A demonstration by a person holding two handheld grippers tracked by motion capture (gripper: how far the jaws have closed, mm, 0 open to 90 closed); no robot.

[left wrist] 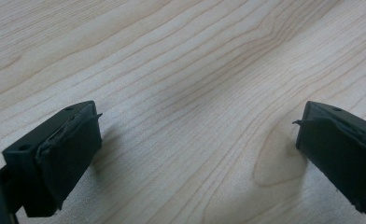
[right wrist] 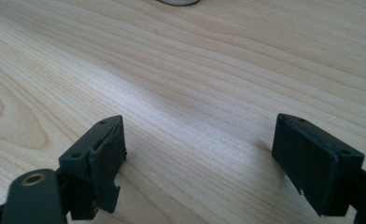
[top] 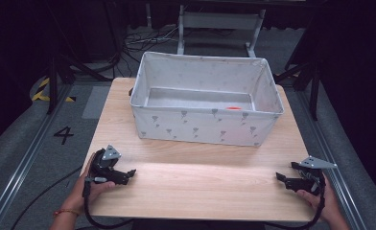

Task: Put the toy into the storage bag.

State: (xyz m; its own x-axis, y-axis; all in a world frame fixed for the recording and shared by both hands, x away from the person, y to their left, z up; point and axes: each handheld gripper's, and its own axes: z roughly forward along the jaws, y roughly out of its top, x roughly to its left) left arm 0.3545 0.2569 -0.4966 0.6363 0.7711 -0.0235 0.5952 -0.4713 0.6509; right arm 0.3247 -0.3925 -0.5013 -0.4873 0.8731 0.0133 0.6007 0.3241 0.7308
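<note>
A black "4" (top: pixel 64 135) is marked on the grey floor (top: pixel 18 143) left of the bench (top: pixel 200 187); no other writing can be read. 1 fabric bin (top: pixel 203 125) is seen, standing on the far half of the bench. It is pale grey-white, rectangular, open-topped, and printed with small grey motifs on its walls. 1 small orange item (top: pixel 233 108) lies inside on the bottom, towards the front right; its kind cannot be told.

2 tools are held, 1 in each hand. The left tool (top: pixel 128 173) is rested at the near left corner of the bench, the right tool (top: pixel 281 178) at the near right edge, both well apart from the bin. Each is set with its jaws wide apart and nothing between them; only bare wood grain is seen between the black pads (left wrist: pixel 71 154) of the left one and the pads (right wrist: pixel 107 156) of the right one.
</note>
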